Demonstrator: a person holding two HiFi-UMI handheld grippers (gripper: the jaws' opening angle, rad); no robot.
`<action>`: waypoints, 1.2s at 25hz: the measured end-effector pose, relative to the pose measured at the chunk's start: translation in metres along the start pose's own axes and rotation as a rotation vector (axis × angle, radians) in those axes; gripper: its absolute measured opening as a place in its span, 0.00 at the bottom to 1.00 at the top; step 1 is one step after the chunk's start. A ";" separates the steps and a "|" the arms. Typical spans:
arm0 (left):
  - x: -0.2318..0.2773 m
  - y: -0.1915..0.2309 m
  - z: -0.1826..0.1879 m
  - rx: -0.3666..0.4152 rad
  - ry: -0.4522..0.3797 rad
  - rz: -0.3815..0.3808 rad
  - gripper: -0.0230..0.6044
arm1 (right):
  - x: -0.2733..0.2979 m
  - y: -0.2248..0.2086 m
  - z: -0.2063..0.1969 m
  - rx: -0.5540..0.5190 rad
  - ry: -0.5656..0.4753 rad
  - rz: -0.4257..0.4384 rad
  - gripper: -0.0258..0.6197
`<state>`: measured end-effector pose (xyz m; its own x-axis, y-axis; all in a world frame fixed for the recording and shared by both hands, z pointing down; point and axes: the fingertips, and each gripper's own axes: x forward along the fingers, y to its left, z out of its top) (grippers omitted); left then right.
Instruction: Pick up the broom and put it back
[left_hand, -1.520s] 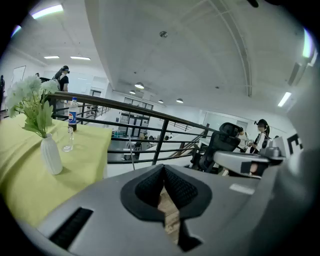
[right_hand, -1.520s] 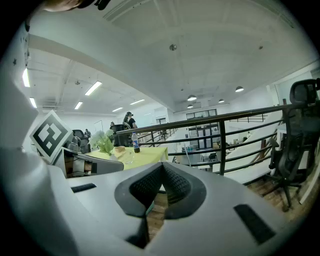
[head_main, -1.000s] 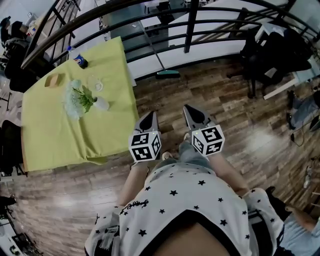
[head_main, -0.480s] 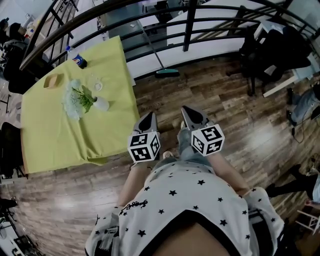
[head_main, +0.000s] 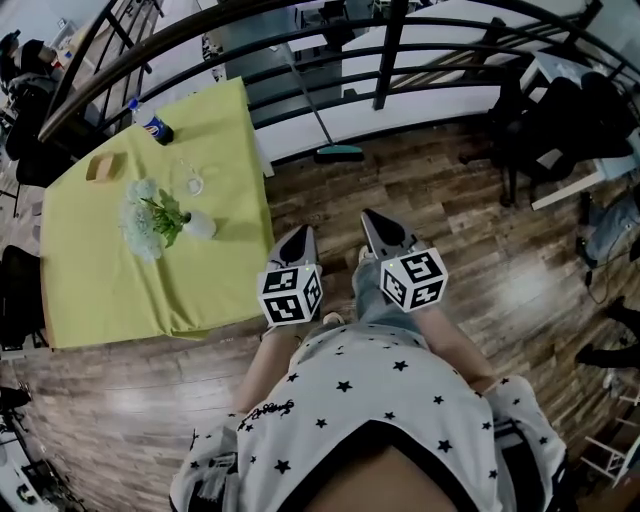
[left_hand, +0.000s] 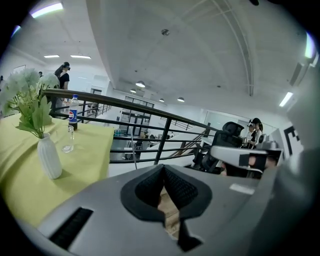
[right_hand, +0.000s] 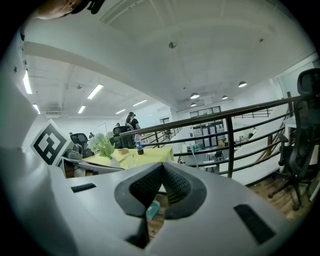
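The broom (head_main: 338, 153) has a teal head on the wood floor at the foot of the black railing (head_main: 390, 55), with its thin handle (head_main: 303, 90) leaning up against the rails. Both grippers are held side by side in front of the person's body, well short of the broom. My left gripper (head_main: 303, 233) is shut and empty, as is my right gripper (head_main: 372, 221). In the left gripper view the pads (left_hand: 150, 187) meet at the tip and the broom handle (left_hand: 133, 151) stands ahead. In the right gripper view the teal broom head (right_hand: 152, 209) shows below the closed jaws.
A table with a yellow cloth (head_main: 110, 280) stands at the left, close to my left gripper. It carries a white vase of flowers (head_main: 197, 226), a glass (head_main: 190, 181), a bottle (head_main: 152, 125) and a small brown item (head_main: 100, 165). Black office chairs (head_main: 560, 120) stand at the right.
The floor and table have slid a little in the head view as the person moves with both grippers. Both grippers stay shut. A bystander at the right edge has moved away.
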<state>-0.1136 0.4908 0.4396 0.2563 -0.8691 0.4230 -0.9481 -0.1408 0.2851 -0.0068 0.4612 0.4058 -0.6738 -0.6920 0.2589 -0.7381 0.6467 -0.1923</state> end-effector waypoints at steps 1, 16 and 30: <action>0.006 0.001 0.003 -0.001 -0.001 0.001 0.05 | 0.006 -0.005 0.001 -0.001 0.002 0.003 0.03; 0.098 0.017 0.055 -0.029 -0.012 0.047 0.05 | 0.087 -0.074 0.040 -0.027 0.014 0.066 0.03; 0.162 0.018 0.089 -0.076 -0.040 0.131 0.05 | 0.135 -0.136 0.068 -0.087 0.032 0.149 0.03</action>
<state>-0.1058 0.3050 0.4368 0.1220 -0.8962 0.4265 -0.9557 0.0099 0.2942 0.0004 0.2578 0.4025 -0.7732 -0.5766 0.2641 -0.6234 0.7676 -0.1489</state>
